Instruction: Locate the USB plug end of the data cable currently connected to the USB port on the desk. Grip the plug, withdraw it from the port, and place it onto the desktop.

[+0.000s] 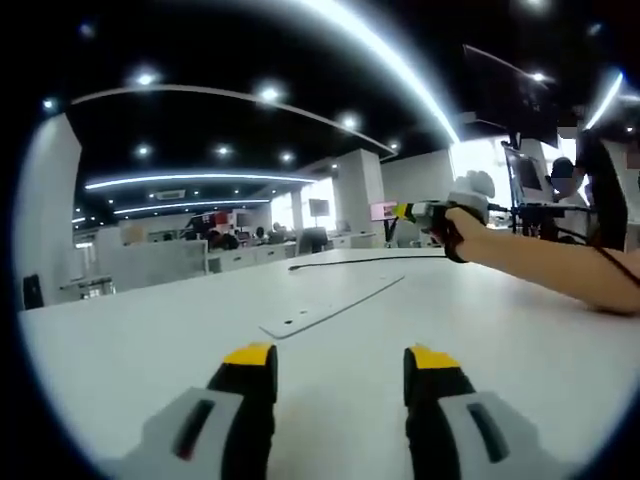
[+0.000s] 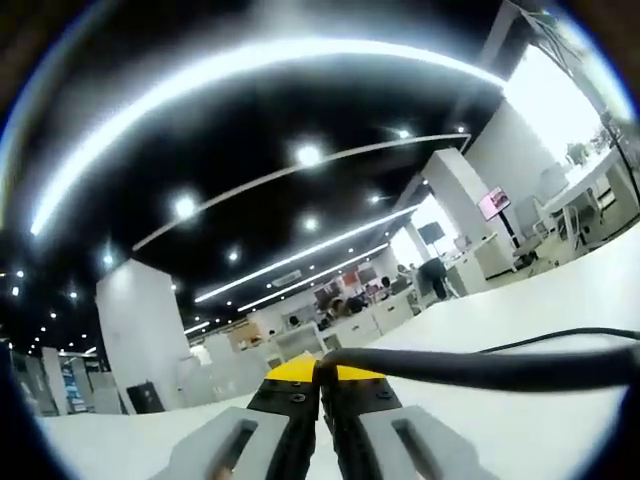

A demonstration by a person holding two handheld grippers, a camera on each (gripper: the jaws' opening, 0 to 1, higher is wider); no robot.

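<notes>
We see left gripper (image 1: 340, 368) low over desk (image 1: 500, 330), jaws spread, holding nothing. Beyond it flat white strip (image 1: 330, 308) lies on desk. Farther right, hand (image 1: 462, 232) holds right gripper (image 1: 413, 211), black cable (image 1: 365, 260) trailing on desk. Right gripper view: right gripper (image 2: 322, 378) jaws pressed together, pinching cable (image 2: 480, 368); plug itself we cannot tell.

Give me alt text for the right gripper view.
The right gripper is shut on a black cable that runs off to the right over a white desk, with an open-plan office and ceiling lights behind.
</notes>
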